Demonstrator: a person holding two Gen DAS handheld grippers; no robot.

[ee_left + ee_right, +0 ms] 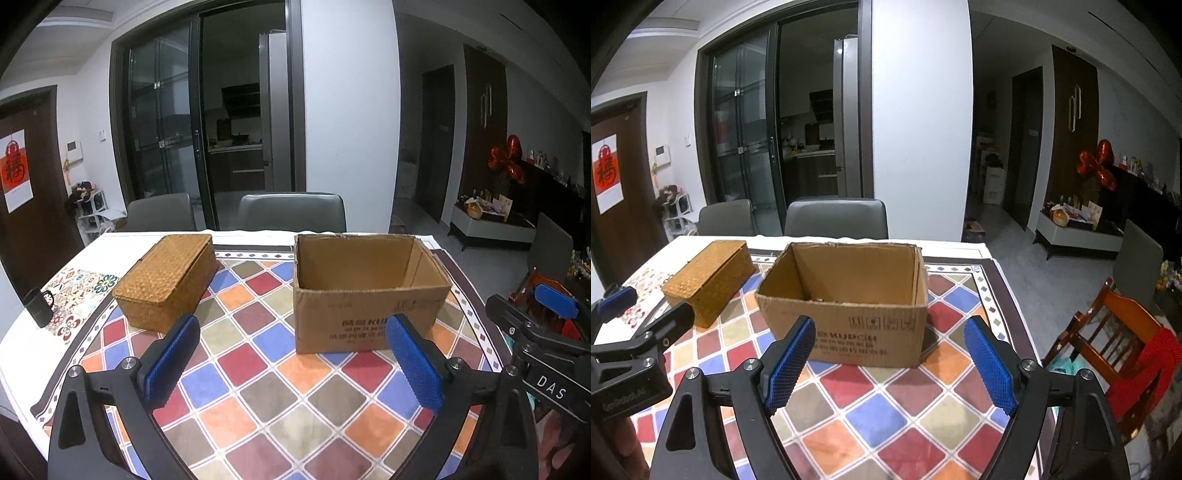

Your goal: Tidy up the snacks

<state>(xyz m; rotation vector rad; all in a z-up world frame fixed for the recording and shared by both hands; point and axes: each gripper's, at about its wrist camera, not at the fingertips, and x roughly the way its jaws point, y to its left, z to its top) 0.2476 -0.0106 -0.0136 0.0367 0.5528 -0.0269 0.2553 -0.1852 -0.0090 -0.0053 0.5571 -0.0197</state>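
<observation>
Both the left gripper (293,360) and right gripper (890,363) hover wide open and empty before a stiff, probably light open brown cardboard box (846,299) and closed woven wicker lidded basket (166,280) on the tiled-pattern table (258,387), each best gripped by a wall or lid edge.

We hold our left hand-held gripper (291,363) level, its blue pads (171,363) spread wide with nothing between them; our right hand-held gripper (890,367) sits just beside it on its right, likewise spread and holding nothing.
</observation>
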